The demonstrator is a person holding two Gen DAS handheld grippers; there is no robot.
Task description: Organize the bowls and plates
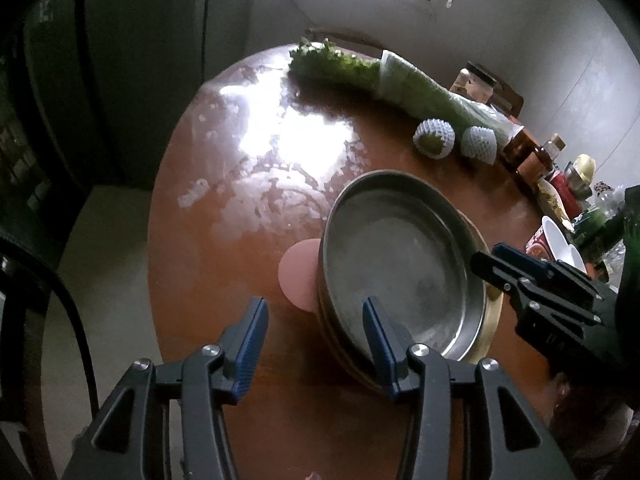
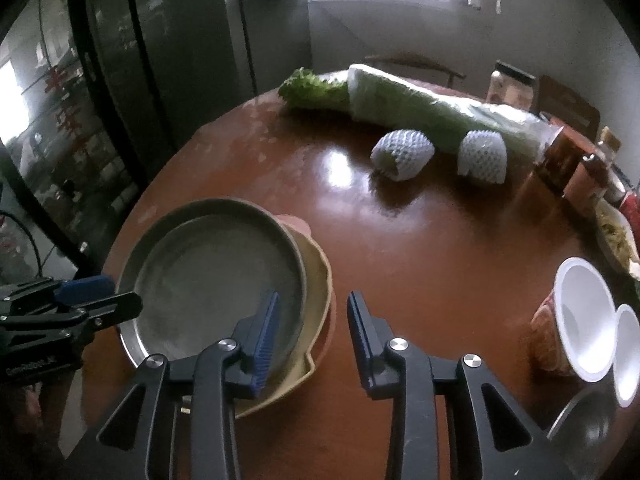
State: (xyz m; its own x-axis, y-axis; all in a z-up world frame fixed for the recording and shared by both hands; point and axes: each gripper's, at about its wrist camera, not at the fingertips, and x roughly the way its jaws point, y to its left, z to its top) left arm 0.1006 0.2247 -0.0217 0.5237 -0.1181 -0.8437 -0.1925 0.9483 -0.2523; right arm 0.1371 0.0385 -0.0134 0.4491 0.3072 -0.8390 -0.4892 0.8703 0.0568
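My left gripper [image 1: 316, 344] has its jaws apart, straddling the near rim of the stacked metal plates [image 1: 400, 264] without pinching it. My right gripper [image 2: 314, 336] is likewise spread and holds nothing, one finger over the plates' right edge, the other over bare table [image 2: 420, 232]. The stack rests on a beige dish [image 2: 316, 276] and a pink plate [image 1: 298, 276] near the table's front edge.

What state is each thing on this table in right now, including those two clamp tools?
Left gripper: open, astride the near rim of the stack.
Right gripper: open, astride the stack's other side.
Metal plates: empty, stacked two deep.
Beige dish: under the metal plates.
Pink dish: at the bottom, partly hidden.
Leafy greens: lying down, partly wrapped.
White cups: tipped sideways, empty.
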